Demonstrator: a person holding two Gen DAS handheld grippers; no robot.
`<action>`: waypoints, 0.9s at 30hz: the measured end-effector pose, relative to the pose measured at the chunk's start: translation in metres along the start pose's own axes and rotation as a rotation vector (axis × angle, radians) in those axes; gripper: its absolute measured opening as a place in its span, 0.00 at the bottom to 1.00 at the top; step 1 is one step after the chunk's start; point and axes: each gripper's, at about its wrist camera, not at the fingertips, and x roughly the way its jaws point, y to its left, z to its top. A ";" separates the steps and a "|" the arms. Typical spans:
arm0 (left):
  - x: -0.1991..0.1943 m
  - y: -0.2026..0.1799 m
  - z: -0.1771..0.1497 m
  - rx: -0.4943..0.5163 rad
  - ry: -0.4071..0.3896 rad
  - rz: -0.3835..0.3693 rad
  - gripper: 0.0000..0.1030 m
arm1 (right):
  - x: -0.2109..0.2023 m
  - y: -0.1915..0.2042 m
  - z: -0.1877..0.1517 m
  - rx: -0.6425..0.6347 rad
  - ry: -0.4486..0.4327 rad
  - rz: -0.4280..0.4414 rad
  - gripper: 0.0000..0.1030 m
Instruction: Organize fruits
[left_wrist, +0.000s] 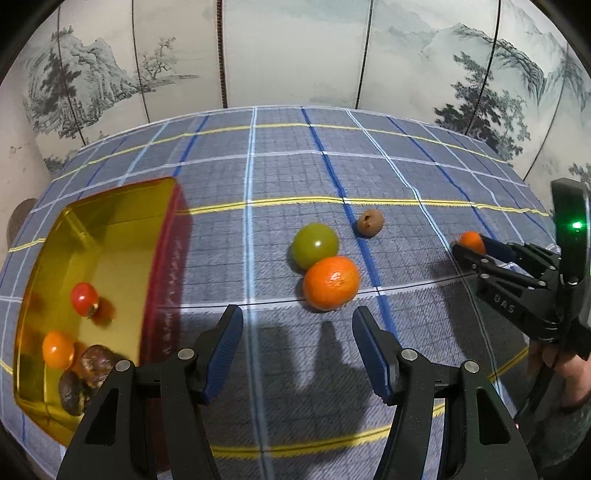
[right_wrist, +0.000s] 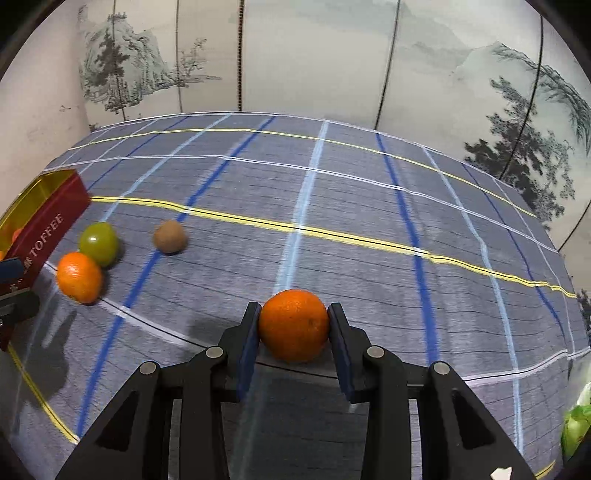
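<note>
Roughly half is done: the toffee tin (left_wrist: 162, 258) at the tablecloth's left edge holds four fruits. The right gripper (right_wrist: 293, 325) clamps a tangerine (right_wrist: 293, 323); the left gripper (left_wrist: 297, 347) is open, empty. An orange (left_wrist: 331, 282), a green fruit (left_wrist: 314, 245) and a brown fruit (left_wrist: 370, 222) remain mid-cloth

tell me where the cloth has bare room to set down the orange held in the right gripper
Free: the checked cloth right of the brown fruit out to the far edge. Crowded: beside the red toffee tin, where the green fruit touches the loose orange. The right gripper holds its orange.
</note>
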 end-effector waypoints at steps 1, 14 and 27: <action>0.004 -0.002 0.001 -0.006 0.008 -0.007 0.61 | 0.000 -0.003 0.000 0.003 0.001 -0.004 0.32; 0.032 -0.009 0.016 -0.049 0.042 -0.039 0.61 | 0.001 -0.015 -0.001 0.026 0.003 0.016 0.33; 0.044 -0.014 0.018 -0.046 0.058 -0.045 0.40 | 0.003 -0.016 -0.002 0.036 0.016 0.042 0.34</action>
